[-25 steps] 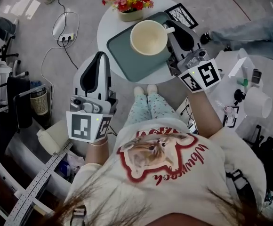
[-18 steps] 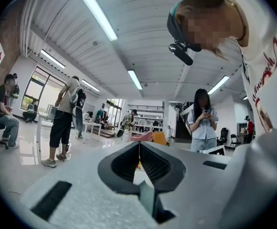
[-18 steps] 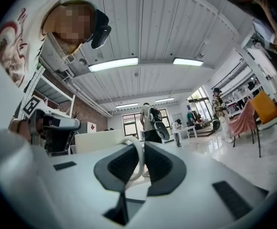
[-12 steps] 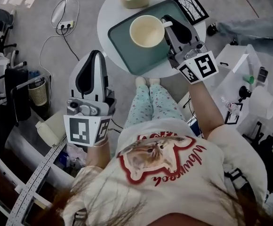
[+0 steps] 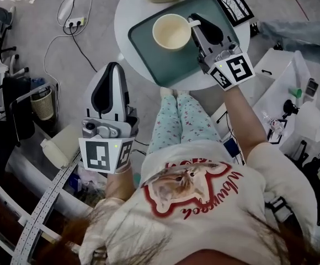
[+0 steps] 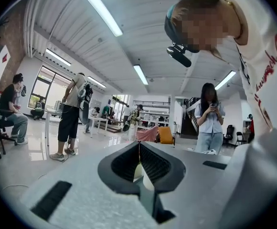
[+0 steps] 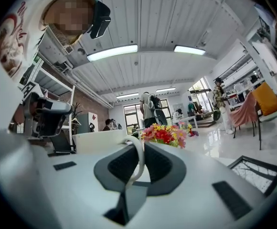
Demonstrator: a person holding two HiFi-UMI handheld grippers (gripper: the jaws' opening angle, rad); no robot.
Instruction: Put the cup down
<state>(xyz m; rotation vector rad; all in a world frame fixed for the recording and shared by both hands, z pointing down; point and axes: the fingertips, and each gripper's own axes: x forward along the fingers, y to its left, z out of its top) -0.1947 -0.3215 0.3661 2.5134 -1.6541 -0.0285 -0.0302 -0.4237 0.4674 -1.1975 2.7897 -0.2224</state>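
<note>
Cup (image 5: 172,31) was over the tray (image 5: 165,65), handle clamped in the right gripper (image 5: 193,22); placement seemed near. Next: seat it, then release. Left gripper (image 5: 111,66) was closed (empty).

Right gripper (image 5: 196,22) reaches forward on a nearly straight right arm (image 5: 241,120), marker cube toward the body, jaws pinched on the handle of the cup (image 5: 171,32). Left gripper (image 5: 112,68) sits lower, close to the torso, jaws together and empty.
</note>
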